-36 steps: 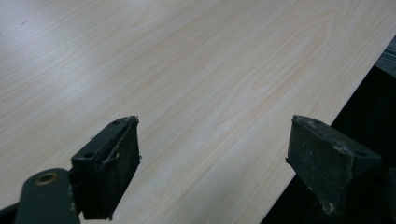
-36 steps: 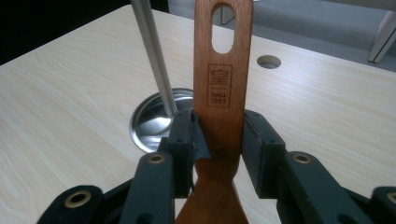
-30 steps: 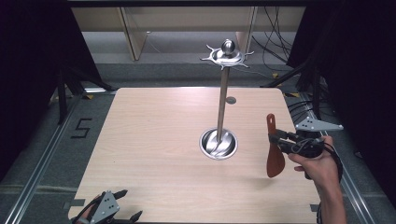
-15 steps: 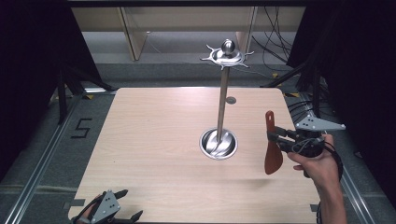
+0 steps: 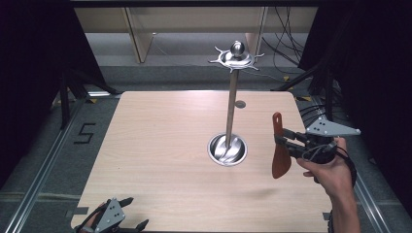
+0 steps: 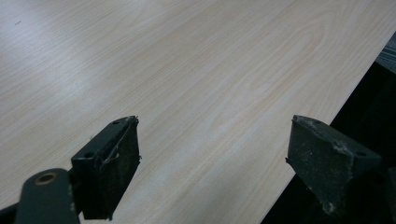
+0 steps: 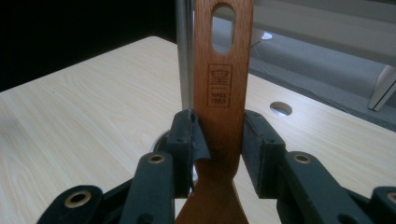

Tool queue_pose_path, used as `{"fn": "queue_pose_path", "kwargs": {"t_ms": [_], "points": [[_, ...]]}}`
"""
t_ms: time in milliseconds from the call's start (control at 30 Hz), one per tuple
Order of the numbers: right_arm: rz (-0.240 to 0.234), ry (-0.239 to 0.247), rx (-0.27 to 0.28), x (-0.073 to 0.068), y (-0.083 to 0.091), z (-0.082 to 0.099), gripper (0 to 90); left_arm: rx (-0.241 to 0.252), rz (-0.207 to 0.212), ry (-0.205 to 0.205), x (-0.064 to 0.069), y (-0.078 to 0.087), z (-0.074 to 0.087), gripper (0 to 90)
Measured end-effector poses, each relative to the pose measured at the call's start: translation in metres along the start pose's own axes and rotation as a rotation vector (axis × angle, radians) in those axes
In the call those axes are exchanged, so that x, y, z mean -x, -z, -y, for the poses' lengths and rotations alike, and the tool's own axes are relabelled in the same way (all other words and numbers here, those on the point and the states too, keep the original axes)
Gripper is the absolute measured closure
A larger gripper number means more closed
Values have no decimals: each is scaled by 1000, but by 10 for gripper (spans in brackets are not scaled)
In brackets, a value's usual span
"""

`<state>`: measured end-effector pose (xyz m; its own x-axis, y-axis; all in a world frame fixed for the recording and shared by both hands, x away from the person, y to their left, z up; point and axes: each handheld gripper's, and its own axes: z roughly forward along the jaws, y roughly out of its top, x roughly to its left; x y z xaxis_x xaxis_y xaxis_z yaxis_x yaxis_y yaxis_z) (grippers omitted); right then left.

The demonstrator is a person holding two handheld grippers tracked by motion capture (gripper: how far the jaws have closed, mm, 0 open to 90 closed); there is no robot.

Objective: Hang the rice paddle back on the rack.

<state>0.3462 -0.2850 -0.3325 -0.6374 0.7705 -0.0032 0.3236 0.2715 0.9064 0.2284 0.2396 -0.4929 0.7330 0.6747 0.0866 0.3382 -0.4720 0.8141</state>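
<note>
- Over the right side of the table [image 5: 160, 145], my right gripper [image 5: 286, 142] is clamped on a wooden spatula [image 5: 280, 148], which hangs clear of the tabletop, handle end up and blade down.
- From the right gripper view, the pads [image 7: 187, 135] press the flat handle [image 7: 224, 88] from both sides, just below the stamped mark and well below the hanging slot [image 7: 222, 27].
- At the near left corner, my left gripper [image 5: 114, 221] sits low with its jaws spread wide and nothing between them; the left gripper view shows bare wood under them.
- Right of centre stands the metal rack [image 5: 232, 97], a thin pole rising from a round dish base [image 5: 227, 149] to a ring of hooks [image 5: 236, 59] at the top; the spatula is to its right, apart from it.
- I judge the spatula light and stiff, not fragile, but its smooth finish could let it pivot between the pads.
- Holding mid-handle, as now, seems right: it leaves the slot free for a hook and keeps the blade's weight below the grip.
- I expect the rack to be top-heavy and easily nudged, so a soft approach suits.
</note>
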Motion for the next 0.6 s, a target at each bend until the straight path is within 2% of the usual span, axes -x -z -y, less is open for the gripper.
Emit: {"fn": "queue_pose_path", "kwargs": {"t_ms": [33,67,133,167,200,267,300,400,433,467,500,533,567,600], "points": [[-7,3,1,0,0,-1,670,-22,-9,-23,-1,1,-1,163],[-3,3,-5,-1,1,-2,670,-10,-1,-15,0,1,-1,163],[-3,6,16,-2,2,-4,670,-21,-5,-42,-2,2,-1,163],[-5,8,12,-3,4,-6,670,-38,3,-23,-1,3,-1,162],[-4,14,20,-4,4,-8,670,-6,-4,-6,1,1,1,163],[-3,23,45,-6,4,-11,670,-31,2,-28,-2,2,1,162],[-15,24,30,-7,6,-14,670,-17,-7,-25,-2,2,1,162],[-23,33,55,-11,5,-21,670,-13,-8,-27,-2,2,1,162],[-26,34,66,-12,4,-24,670,-33,-8,-53,-4,2,0,163],[-36,44,61,-12,4,-27,670,-14,-2,-28,-2,1,1,162],[-36,37,73,-14,3,-29,670,-27,2,-12,-1,1,1,163],[-42,65,79,-13,3,-31,670,-14,-3,-2,-1,0,2,162],[-46,48,82,-15,2,-33,670,-37,-10,-43,-4,1,1,163],[-48,51,92,-15,1,-34,670,-39,-14,-51,-4,1,1,163]]}}
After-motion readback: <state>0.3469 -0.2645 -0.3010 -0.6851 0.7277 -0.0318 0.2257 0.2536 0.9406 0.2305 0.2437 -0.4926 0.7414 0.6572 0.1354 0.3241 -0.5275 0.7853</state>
